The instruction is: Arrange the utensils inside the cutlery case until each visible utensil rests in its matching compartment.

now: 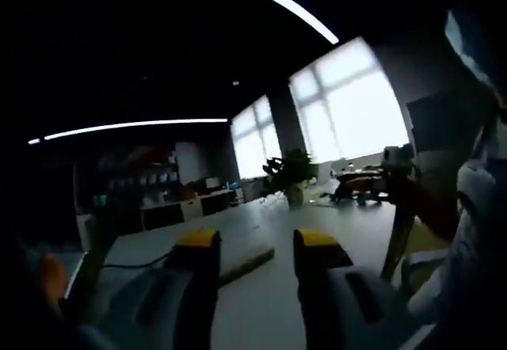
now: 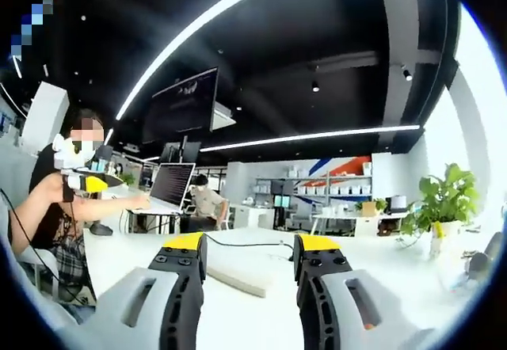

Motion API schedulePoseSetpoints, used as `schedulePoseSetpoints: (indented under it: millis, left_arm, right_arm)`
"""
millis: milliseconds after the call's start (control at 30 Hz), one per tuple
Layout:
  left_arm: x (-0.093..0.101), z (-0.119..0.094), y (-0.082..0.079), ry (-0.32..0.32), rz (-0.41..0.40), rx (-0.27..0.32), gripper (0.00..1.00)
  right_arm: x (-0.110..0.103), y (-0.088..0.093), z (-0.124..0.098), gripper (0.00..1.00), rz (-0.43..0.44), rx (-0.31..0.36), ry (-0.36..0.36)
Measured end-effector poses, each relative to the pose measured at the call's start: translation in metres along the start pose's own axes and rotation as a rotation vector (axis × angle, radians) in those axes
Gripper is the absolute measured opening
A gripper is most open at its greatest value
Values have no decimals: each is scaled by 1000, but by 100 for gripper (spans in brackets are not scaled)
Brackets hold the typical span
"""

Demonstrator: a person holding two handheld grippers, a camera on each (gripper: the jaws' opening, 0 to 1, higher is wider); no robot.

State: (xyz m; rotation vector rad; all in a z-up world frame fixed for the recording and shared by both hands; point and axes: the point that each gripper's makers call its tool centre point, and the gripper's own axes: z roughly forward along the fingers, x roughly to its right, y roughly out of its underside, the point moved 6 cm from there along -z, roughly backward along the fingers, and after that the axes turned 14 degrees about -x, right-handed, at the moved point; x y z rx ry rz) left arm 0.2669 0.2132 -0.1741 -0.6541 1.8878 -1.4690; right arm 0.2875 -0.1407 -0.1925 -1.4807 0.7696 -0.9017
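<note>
Left gripper [image 1: 247,243]: jaws apart, nothing between the yellow-tipped pads, held level and looking out across the white table [image 1: 333,223]. Right gripper [image 2: 249,247]: likewise spread and empty, pointed across the same table.

Landmark: the flat board [image 2: 238,275] lying on the table. In the right gripper view it sits just beyond the jaw tips, framed in the gap between them. In the left gripper view the same board [image 1: 245,259] lies between and just past the tips, one long edge showing. Whether it is the cutlery case I cannot tell; it looks like a low, pale slab, and no compartments or utensils can be made out at this angle.

Beyond the board, a dark cable [image 2: 245,245] runs over the table. Farther off, a potted plant [image 2: 444,203] stands to its right, and a seated person [image 2: 59,199] with a laptop [image 2: 170,185] is to its left. In the left gripper view the plant [image 1: 291,174] stands past the board, before the bright windows [image 1: 348,100].

Judgement: the step in hand is approach, with no sorting begun. Both cameras look too flat across the table to read the compartments. To do it well, tip both grippers downward over the board until its top face shows. Pick one utensil by its handle with a single gripper, keeping the other clear of the board but ready to steady it.
</note>
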Motion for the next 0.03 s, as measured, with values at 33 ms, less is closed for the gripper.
schedulePoseSetpoints:
  millis: [33]
  left_arm:
    - [-1,1,3,-7,-8,-8,39]
  right_arm:
    - [-1,1,0,45,1,-9,1]
